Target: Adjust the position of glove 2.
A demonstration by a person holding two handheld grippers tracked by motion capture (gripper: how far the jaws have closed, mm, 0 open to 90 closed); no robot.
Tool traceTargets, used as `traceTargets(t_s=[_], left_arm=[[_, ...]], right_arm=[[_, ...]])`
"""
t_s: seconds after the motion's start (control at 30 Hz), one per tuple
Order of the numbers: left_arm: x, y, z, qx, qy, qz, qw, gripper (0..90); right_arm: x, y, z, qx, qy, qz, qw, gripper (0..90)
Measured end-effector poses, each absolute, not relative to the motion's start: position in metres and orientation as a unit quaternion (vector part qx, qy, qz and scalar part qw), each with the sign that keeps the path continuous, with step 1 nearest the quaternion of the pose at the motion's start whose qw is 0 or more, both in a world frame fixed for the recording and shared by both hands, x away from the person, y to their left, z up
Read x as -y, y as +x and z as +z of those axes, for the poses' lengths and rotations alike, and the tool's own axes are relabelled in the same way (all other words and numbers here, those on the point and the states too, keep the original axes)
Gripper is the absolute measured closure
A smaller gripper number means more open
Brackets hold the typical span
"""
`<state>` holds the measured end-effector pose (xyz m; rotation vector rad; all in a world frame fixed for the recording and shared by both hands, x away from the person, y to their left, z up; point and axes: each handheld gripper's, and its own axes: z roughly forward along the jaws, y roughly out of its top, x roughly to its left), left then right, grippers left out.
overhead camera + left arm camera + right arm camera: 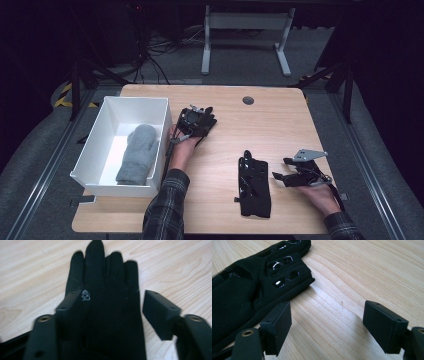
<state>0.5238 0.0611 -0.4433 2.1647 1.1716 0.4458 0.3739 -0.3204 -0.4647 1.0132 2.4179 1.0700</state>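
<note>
While the light wooden worktop (280,125) is seen from above in the high view, a white rectangular plastic bin (95,145) is shown at the left of the frame, resting on the worktop's left edge. A grey woollen mitten (138,154) is laid flat inside the bin, its cuff toward the bottom of the frame.

Just right of the bin, left of centre, the left gripper (192,121) is held by a hand (182,147) in a plaid sleeve (162,210), directly over a black fabric glove (205,121) whose finger tips point toward the upper right. In the left gripper view this glove (107,305) is seen lying flat on the wood, a small white logo (86,295) near its knuckles. The gripper's fingers (160,312) are spread apart; one is seen over the glove's left edge and the other over bare wood to its right, with nothing clamped.

At lower centre in the high view, a second black glove with glossy padded patches (254,184) is laid lengthwise. The right gripper (285,169) is held just to its right, lower right of the frame. In the right gripper view its fingers (384,325) are parted wide above bare wood, and the padded glove (262,280) is seen at upper left, beside the left finger.
</note>
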Motion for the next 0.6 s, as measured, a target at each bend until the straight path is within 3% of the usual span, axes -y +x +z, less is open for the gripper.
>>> traceTargets(t_s=[0.2, 0.3, 0.37, 0.5, 0.6], left_arm=[[-0.066, 0.528, -0.451, -0.455, 0.823, 0.151, 0.306, 54.9], [-0.068, 0.527, -0.449, -0.456, 0.823, 0.152, 0.301, 72.4], [-0.067, 0.527, -0.448, -0.458, 0.823, 0.154, 0.298, 79.2], [-0.067, 0.525, -0.442, -0.466, 0.819, 0.149, 0.300, 83.6], [-0.067, 0.520, -0.435, -0.467, 0.815, 0.142, 0.312, 84.2]], right_arm=[[0.320, 0.373, -0.465, -0.844, 0.353, 0.373, 0.153, 24.3], [0.320, 0.373, -0.465, -0.844, 0.353, 0.374, 0.152, 25.2], [0.321, 0.373, -0.463, -0.842, 0.354, 0.376, 0.153, 25.8], [0.321, 0.371, -0.461, -0.840, 0.353, 0.383, 0.150, 28.3], [0.321, 0.369, -0.457, -0.840, 0.346, 0.392, 0.145, 38.5]])
